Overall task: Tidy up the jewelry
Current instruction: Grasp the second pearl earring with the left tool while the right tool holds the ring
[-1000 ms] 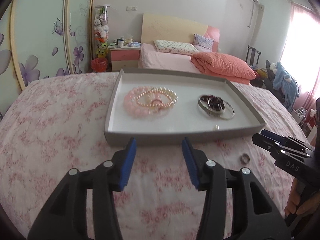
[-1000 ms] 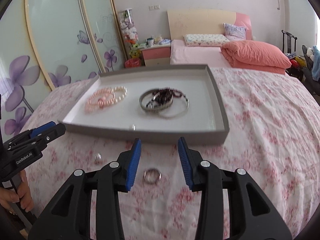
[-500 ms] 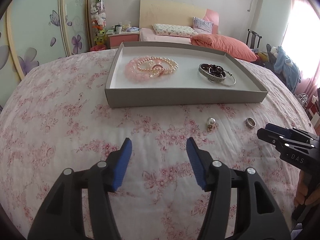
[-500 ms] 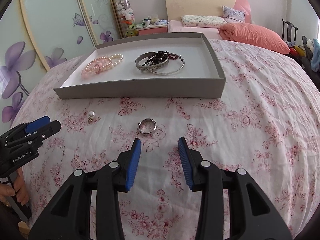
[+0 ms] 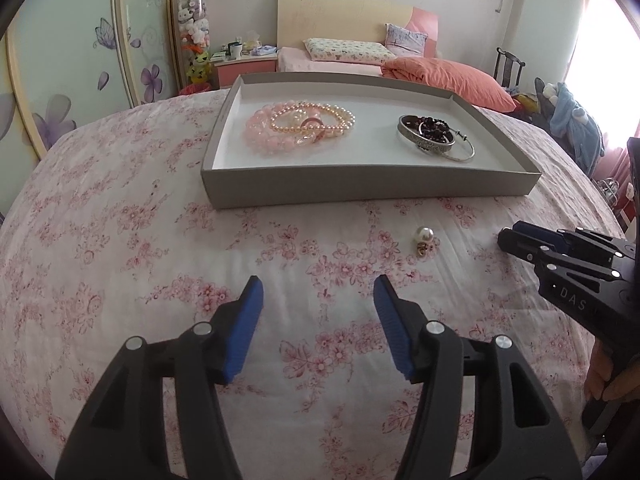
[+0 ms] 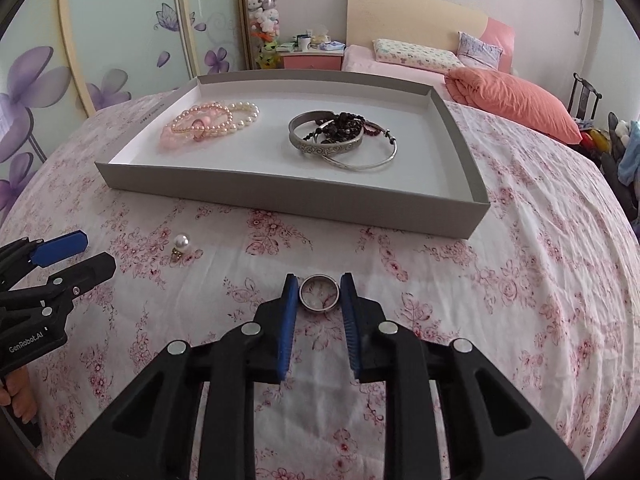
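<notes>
A grey tray [image 5: 360, 188] [image 6: 280, 194] lies on the floral cloth, holding pink and pearl bracelets [image 5: 300, 128] [image 6: 208, 124] and silver bangles with dark beads [image 5: 434, 138] [image 6: 340, 138]. A silver ring [image 6: 320, 298] lies on the cloth between my right gripper's [image 6: 320, 292] blue pads, which have closed in against its sides. A pearl earring [image 5: 424, 238] [image 6: 181, 245] lies in front of the tray. My left gripper [image 5: 318, 292] is open and empty, short of the earring. The right gripper also shows in the left wrist view [image 5: 516, 234].
The floral cloth covers a round table [image 5: 120, 240]. Beyond it are a bed with an orange duvet [image 5: 448, 76], a pink nightstand [image 5: 244, 68] and wardrobe doors with a flower pattern [image 6: 100, 40]. The left gripper shows at the left edge of the right wrist view [image 6: 76, 252].
My right gripper moved forward and down over the ring and narrowed around it. My left gripper drew back from the tray, then edged toward the pearl earring.
</notes>
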Demonstrator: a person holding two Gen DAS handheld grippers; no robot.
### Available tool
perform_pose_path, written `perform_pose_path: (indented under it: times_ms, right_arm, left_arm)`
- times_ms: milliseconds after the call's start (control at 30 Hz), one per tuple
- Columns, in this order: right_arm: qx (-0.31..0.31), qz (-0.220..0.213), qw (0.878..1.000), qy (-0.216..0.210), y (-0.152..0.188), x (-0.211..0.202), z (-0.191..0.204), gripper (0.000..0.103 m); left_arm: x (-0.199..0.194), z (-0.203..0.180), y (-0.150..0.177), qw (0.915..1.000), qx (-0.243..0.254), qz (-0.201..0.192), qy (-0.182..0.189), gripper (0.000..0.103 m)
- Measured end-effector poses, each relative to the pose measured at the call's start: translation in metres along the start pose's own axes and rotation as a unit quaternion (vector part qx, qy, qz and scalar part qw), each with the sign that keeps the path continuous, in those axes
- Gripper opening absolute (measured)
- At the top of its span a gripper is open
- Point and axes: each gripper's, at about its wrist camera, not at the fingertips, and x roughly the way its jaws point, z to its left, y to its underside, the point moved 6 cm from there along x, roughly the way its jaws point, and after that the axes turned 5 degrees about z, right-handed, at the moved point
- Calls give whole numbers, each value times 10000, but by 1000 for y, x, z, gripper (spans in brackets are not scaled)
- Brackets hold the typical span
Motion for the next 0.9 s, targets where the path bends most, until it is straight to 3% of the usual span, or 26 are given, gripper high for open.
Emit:
perform_pose_path:
  times_ms: [267, 500, 900]
  right_arm:
    - [435, -10, 9989, 187, 19, -12, -30, 23]
    - [478, -5, 9987, 174, 18, -12, -33, 23]
    - [498, -6, 9987, 146, 18, -12, -33, 23]
  left_arm:
    - [3, -33, -13, 9991, 339, 17, 235, 61]
    - [25, -61, -24, 9981, 512, 223, 257, 61]
    - [36, -72, -32, 9980, 611, 135, -43, 37]
